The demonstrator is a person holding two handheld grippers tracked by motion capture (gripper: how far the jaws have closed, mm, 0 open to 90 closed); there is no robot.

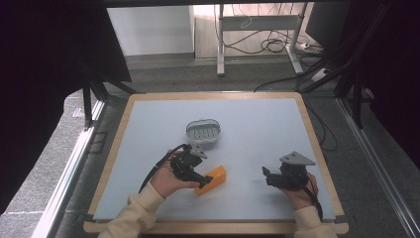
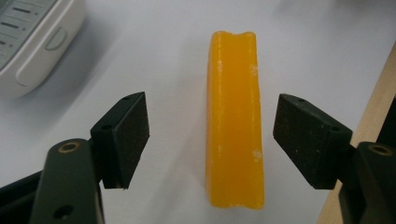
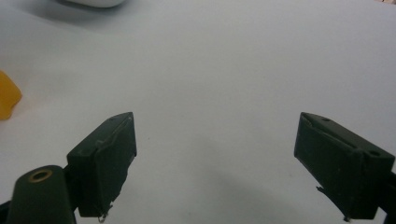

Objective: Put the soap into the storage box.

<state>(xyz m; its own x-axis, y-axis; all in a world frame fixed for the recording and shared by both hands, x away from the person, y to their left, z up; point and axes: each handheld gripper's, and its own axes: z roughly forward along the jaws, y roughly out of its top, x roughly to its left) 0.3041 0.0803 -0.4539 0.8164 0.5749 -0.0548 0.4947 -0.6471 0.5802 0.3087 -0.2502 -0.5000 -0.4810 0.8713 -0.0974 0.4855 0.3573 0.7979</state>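
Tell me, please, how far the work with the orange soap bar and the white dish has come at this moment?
Nothing looks finished: the soap dish holds nothing, and the orange soap bar lies on the table beside it. In hand: the left gripper is open around the bar, with gaps on both sides. Probably left: closing, lifting, and placing the bar in the dish. The right gripper is open over bare table.

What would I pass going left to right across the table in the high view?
Left tool → orange soap bar → right tool. The white slotted soap dish sits farther back, above the left tool, so it is left out.
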